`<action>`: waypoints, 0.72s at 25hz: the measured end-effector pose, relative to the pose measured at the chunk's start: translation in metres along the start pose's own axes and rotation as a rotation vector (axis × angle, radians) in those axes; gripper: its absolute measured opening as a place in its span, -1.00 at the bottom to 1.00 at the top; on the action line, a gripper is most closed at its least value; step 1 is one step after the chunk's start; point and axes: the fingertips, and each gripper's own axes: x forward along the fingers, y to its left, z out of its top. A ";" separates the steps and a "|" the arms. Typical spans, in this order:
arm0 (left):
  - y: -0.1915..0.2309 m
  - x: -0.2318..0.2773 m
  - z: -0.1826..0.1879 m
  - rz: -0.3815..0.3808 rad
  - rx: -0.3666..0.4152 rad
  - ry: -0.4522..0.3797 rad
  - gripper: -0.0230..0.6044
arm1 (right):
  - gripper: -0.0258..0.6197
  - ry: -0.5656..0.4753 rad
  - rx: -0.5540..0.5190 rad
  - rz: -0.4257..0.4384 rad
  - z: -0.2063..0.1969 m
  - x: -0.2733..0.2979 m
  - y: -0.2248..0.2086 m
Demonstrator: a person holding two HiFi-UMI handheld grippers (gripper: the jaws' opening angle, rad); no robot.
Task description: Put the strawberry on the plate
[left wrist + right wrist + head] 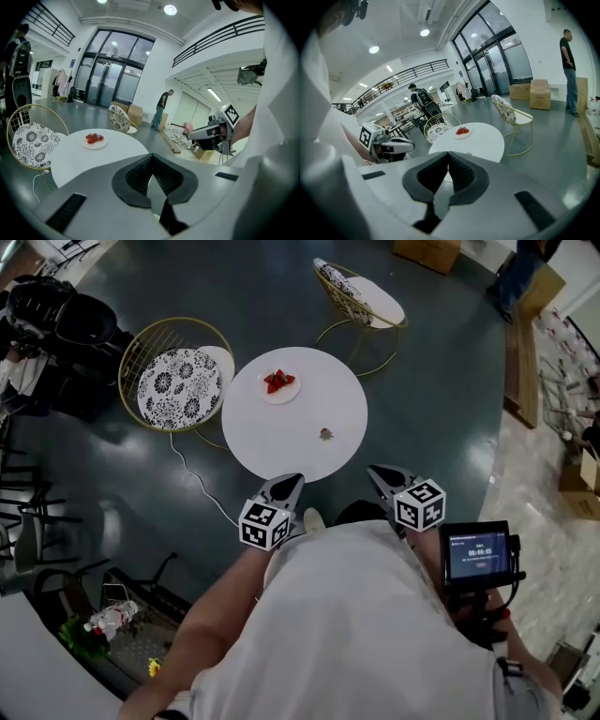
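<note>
Head view alone shows the loose strawberry (325,434) on the table (281,446), left gripper (290,481) and right gripper (381,472) clenched empty.

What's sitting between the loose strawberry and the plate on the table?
Nothing. The head view shows only bare white table between the strawberry and the plate.

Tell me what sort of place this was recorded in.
Probably a commercial building's lobby or atrium: tall glass entrance doors, a railed mezzanine balcony, and a round white table with wire chairs.
</note>
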 end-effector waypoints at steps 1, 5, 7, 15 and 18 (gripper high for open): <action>0.004 0.002 0.000 0.004 -0.007 0.001 -0.91 | -0.90 0.001 0.001 -0.002 0.003 0.003 -0.004; 0.019 0.026 0.004 0.015 -0.020 0.027 -0.91 | -0.90 0.010 0.014 0.021 0.014 0.024 -0.027; 0.020 0.032 0.006 0.014 -0.017 0.037 -0.91 | -0.90 0.013 0.017 0.040 0.015 0.031 -0.028; 0.020 0.046 0.006 0.015 0.024 0.100 -0.91 | -0.90 0.021 0.003 0.117 0.027 0.049 -0.027; 0.028 0.068 0.011 0.013 0.038 0.129 -0.91 | -0.90 0.025 -0.003 0.136 0.039 0.062 -0.048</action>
